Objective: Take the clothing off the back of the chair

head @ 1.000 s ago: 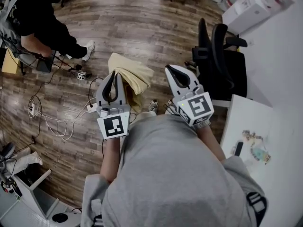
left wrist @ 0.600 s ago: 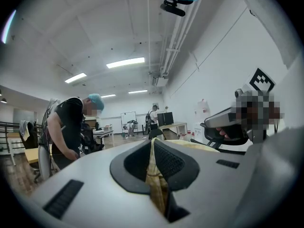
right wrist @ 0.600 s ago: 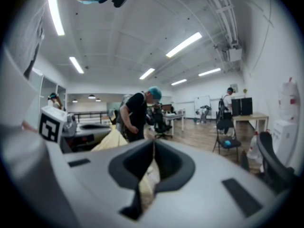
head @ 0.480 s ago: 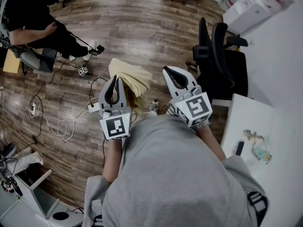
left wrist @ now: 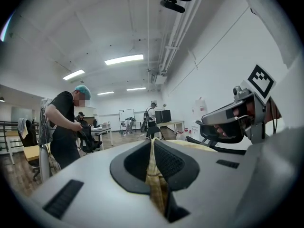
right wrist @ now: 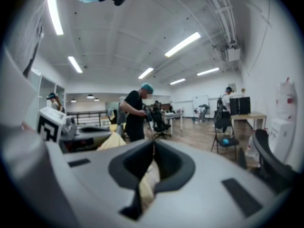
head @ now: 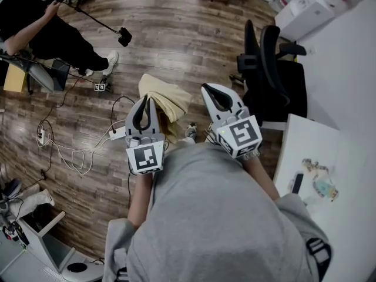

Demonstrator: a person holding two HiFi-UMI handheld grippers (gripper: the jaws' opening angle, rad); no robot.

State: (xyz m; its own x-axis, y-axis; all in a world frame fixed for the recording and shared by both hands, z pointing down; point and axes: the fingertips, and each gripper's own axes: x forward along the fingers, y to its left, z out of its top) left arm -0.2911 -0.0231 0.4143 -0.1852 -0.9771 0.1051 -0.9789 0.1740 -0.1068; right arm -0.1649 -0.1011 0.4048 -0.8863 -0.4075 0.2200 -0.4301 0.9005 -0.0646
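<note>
A cream-yellow garment (head: 166, 97) hangs bunched between my two grippers above the wooden floor, clear of the black office chair (head: 275, 75) that stands to the right. My left gripper (head: 144, 102) is shut on a fold of the garment (left wrist: 155, 177), which is pinched between its jaws. My right gripper (head: 207, 89) is shut on another part of the cloth (right wrist: 146, 180). In the left gripper view my left gripper (left wrist: 152, 144) points roughly level, with the right gripper (left wrist: 228, 123) beside it.
A seated person (head: 44, 31) at the far left holds a pole with a dark head (head: 124, 37). Cables (head: 67, 153) trail over the floor. A white table (head: 346, 157) and white boxes (head: 305, 6) lie right. A standing person (left wrist: 66, 127) faces desks ahead.
My left gripper with the garment has shifted slightly toward the right gripper. The seated person has swung a pole out over the floor. The right gripper has stayed put.
</note>
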